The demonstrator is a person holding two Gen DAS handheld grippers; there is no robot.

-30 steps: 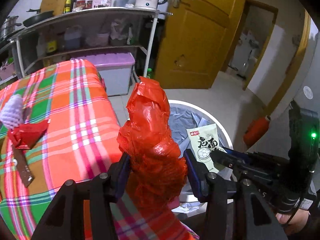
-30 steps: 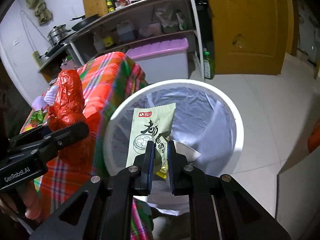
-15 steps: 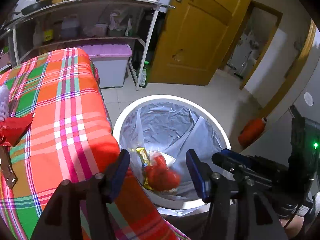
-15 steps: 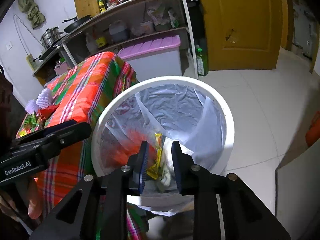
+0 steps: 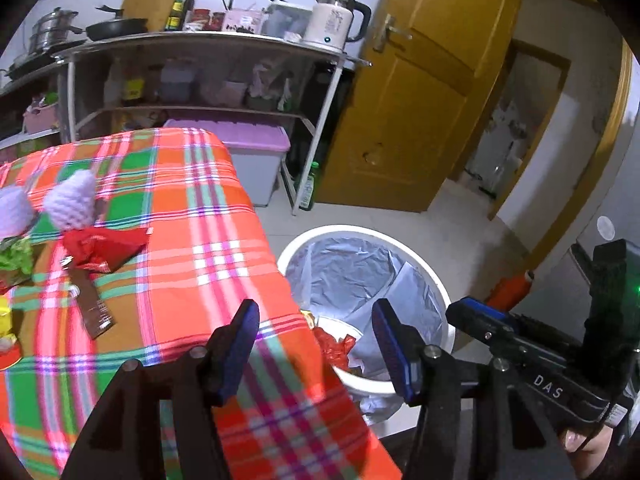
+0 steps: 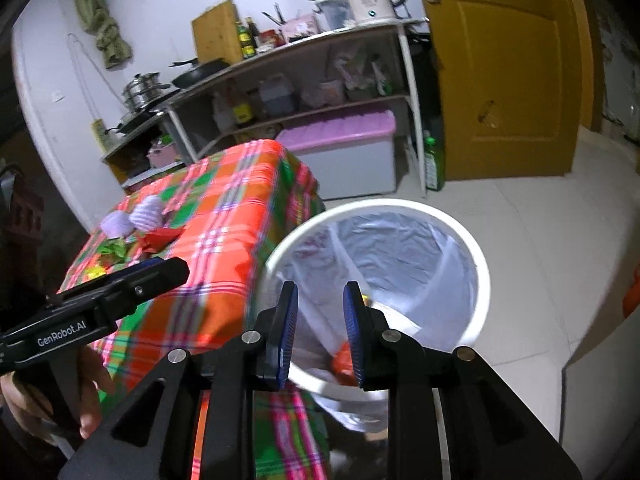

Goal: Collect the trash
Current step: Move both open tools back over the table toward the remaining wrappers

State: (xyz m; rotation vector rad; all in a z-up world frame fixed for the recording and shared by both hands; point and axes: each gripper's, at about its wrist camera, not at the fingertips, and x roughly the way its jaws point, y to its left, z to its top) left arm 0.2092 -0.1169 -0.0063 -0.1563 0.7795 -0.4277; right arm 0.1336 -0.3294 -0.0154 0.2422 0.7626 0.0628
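Hovering over the bin (image 5: 438,322), both claws are empty: the left claw (image 5: 316,344) gapes wide, the right claw (image 6: 320,330) stands partly parted, nothing between the pads of either. Red plastic (image 5: 334,350) and other scraps already lie inside the bin. More trash waits on the surface (image 5: 208,240) left of the bin: a red wrapper (image 5: 102,246), a brown wrapper (image 5: 90,308) and white foam nets (image 5: 72,200). The likely trouble comes from how close the bin stands to the draped cloth. A claw swinging back could snag the cloth or knock the rim, tipping the bin. Light wrappers may also slip from a loose pinch and land on the floor.
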